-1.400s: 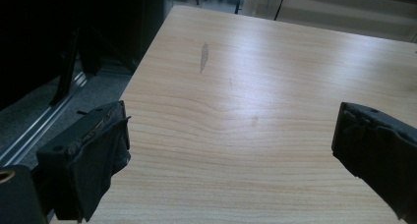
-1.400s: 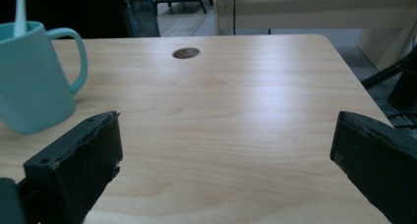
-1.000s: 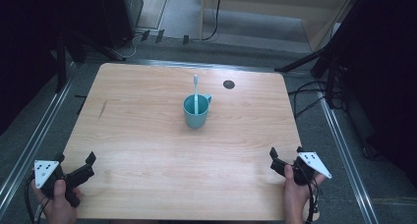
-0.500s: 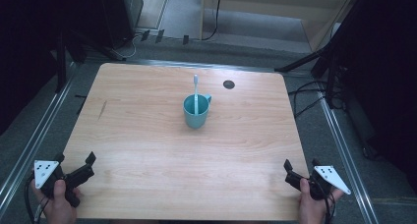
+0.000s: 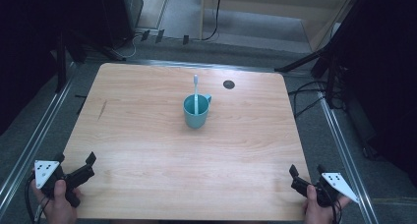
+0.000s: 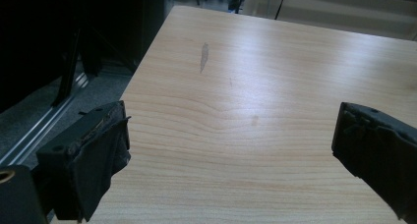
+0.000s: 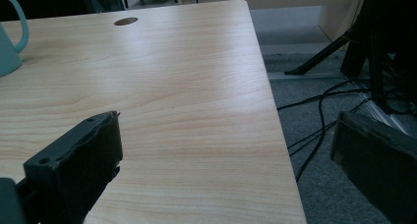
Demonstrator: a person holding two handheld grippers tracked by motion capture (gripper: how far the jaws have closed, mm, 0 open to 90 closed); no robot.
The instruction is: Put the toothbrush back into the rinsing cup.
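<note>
Teal mug (image 5: 196, 112) stood upright at table (image 5: 147, 145) centre, toothbrush (image 5: 195, 89) propped inside, well apart from both grippers. Left gripper (image 5: 76, 167) and right gripper (image 5: 307, 177) parked at near corners, jaws spread wide, nothing held; judged resting pose.

Left gripper (image 6: 231, 150) low over pale wooden table (image 6: 275, 71), jaws spread wide, nothing between. Grey streak (image 6: 204, 56) on the wood ahead, perhaps a scuff. Dark floor (image 6: 98, 81) beyond table's left edge.
</note>
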